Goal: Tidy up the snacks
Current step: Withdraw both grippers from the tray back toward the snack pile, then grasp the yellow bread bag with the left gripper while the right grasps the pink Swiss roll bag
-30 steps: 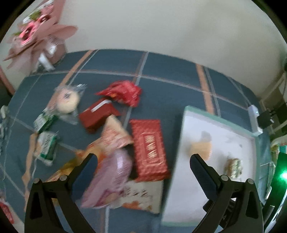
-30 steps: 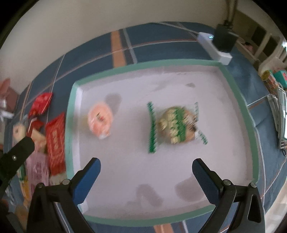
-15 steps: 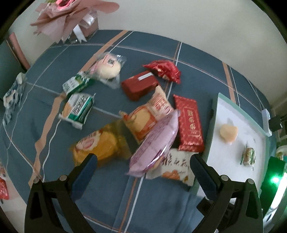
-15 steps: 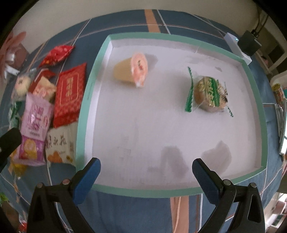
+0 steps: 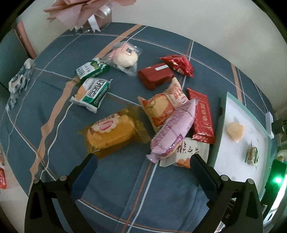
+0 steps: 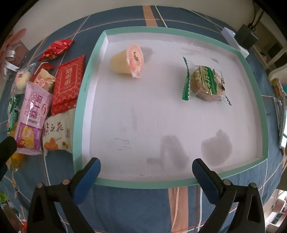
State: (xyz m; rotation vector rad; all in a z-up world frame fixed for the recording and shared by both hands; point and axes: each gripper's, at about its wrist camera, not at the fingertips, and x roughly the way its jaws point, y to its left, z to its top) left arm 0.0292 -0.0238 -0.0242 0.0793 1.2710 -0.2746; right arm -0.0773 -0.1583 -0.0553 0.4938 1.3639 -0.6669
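Note:
A pile of snack packets lies on the blue plaid cloth: a purple packet [image 5: 173,130], an orange cake packet [image 5: 111,133], a flat red packet [image 5: 201,117], a white packet [image 5: 188,155] and two green packets [image 5: 92,91]. My left gripper [image 5: 142,167] is open and empty, above the cloth in front of the pile. The white tray with a green rim [image 6: 79,114] holds a jelly cup [image 6: 128,61] and a green-wrapped cookie [image 6: 206,83]. My right gripper [image 6: 146,169] is open and empty over the tray's near edge.
A pink bouquet [image 5: 86,10] stands at the far left corner by the wall. A white power strip with a black adapter [image 6: 239,40] lies behind the tray. A red box [image 5: 155,75], a red foil bag [image 5: 178,64] and a bun packet [image 5: 124,57] lie farther back.
Both grippers have pulled back and up, so more of the table shows. The left view has swung left over the snack pile. Both stay open and empty.

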